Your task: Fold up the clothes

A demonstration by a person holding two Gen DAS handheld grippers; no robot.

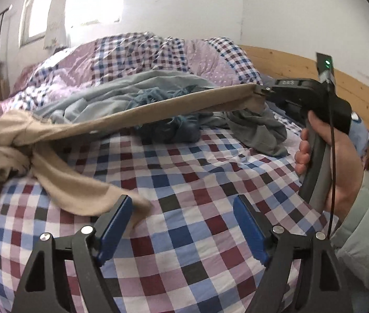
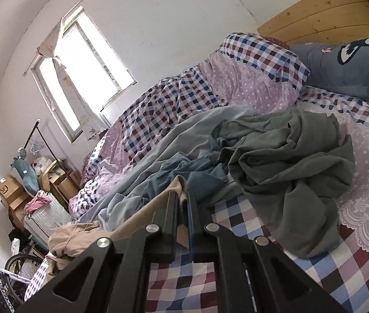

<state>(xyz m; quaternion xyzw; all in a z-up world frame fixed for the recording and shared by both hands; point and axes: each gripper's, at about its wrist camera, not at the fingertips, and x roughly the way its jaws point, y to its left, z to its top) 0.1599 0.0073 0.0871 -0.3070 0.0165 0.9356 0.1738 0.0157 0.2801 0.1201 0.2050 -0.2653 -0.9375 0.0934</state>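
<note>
Covering bed [image 1: 184,182], checkered sheet [image 2: 197,281]

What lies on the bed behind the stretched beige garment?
Behind the beige garment, held taut by the right gripper, lies a heap of blue and grey-green clothes on the checked bedspread, with a rumpled quilt beyond. Anything buried under the heap is hidden.

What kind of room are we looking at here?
Most likely a lived-in bedroom in a home. A bed with a checked cover and wooden headboard fills the view, loose clothes lie on it, and a suitcase and bicycle stand under the window.
</note>
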